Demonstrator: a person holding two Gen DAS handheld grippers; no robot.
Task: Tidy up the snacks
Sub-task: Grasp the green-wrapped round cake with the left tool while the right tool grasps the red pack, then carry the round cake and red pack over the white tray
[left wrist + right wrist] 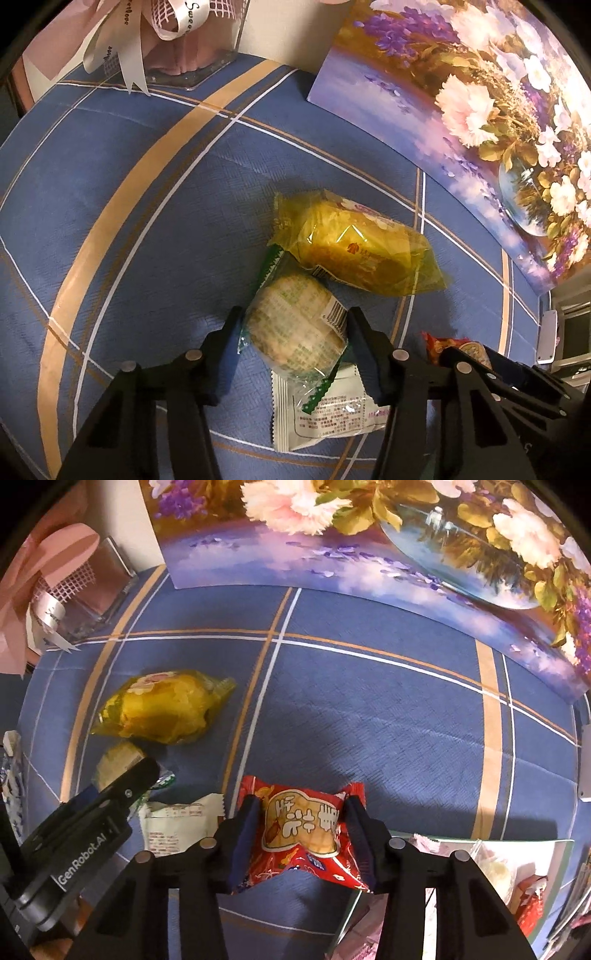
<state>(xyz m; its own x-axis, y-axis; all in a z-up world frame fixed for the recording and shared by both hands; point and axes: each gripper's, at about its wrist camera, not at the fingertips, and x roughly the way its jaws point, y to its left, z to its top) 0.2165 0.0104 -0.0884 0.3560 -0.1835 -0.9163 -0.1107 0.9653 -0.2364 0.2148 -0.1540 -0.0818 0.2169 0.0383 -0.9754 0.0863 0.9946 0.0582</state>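
Observation:
My left gripper (293,314) has its fingers on both sides of a green-edged clear packet with a round pale biscuit (295,325), closed on it. That packet lies over a white packet (328,410) and against a yellow packet (362,247) on the blue checked cloth. My right gripper (301,805) is shut on a red snack packet (301,834) just above the cloth. The right wrist view also shows the yellow packet (162,709), the biscuit packet (118,760), the white packet (177,827) and the left gripper's body (92,819).
A flower painting (480,110) leans at the back right. A clear box with pink ribbon (177,40) stands at the back left. A clear bin holding snacks (498,878) sits at the lower right of the right wrist view.

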